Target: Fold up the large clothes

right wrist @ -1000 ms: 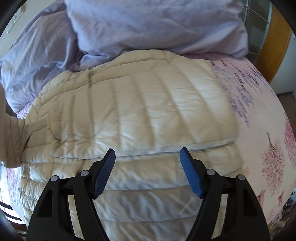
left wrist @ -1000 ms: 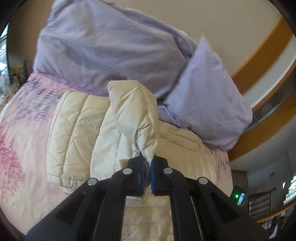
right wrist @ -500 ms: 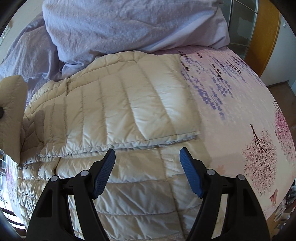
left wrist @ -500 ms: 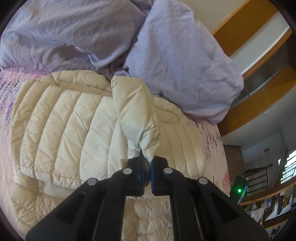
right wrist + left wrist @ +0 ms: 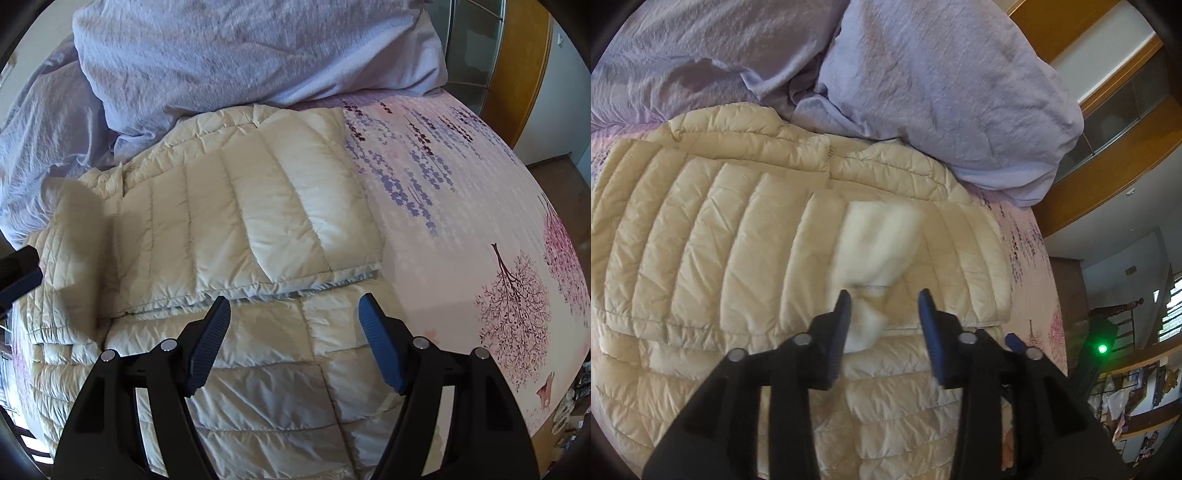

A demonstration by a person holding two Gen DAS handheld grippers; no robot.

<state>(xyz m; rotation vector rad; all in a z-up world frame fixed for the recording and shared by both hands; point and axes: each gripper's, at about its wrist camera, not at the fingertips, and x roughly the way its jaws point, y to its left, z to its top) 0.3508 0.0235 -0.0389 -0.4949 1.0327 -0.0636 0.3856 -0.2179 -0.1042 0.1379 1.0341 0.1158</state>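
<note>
- Cream quilted down jacket [image 5: 713,236] lies flat on the bed [image 5: 461,206], collar end toward the lilac duvet [image 5: 923,92], which is bunched at the head of the bed and touches the jacket's top edge.
- Left hand-held gripper [image 5: 882,321]: jaws apart, nothing clamped. The sleeve [image 5: 879,243] is just ahead of the fingers and motion-blurred, so it appears to be dropping free onto the jacket body; cannot tell whether its cuff touches the left finger.
- Judgement: the sleeve is placed across the torso so that the outline becomes a plain rectangle before further folding.
- Right hand-held gripper [image 5: 295,332]: jaws wide apart, empty, poised just above the jacket near the folded edge [image 5: 317,280], where an upper layer lies over the lower panel.
- In the right wrist view, that upper layer is square to the lower one, and its outer side runs alongside the floral bedsheet [image 5: 424,177].
- Judgement: task is partway done. The sleeve is tucked in, but the bundle is long and needs at least one more fold.
- Risk: puffy, slippery shell may spring open or slide; sleeve may land crooked.
- Green indicator light [image 5: 1102,348] visible off the bed, unrelated.
</note>
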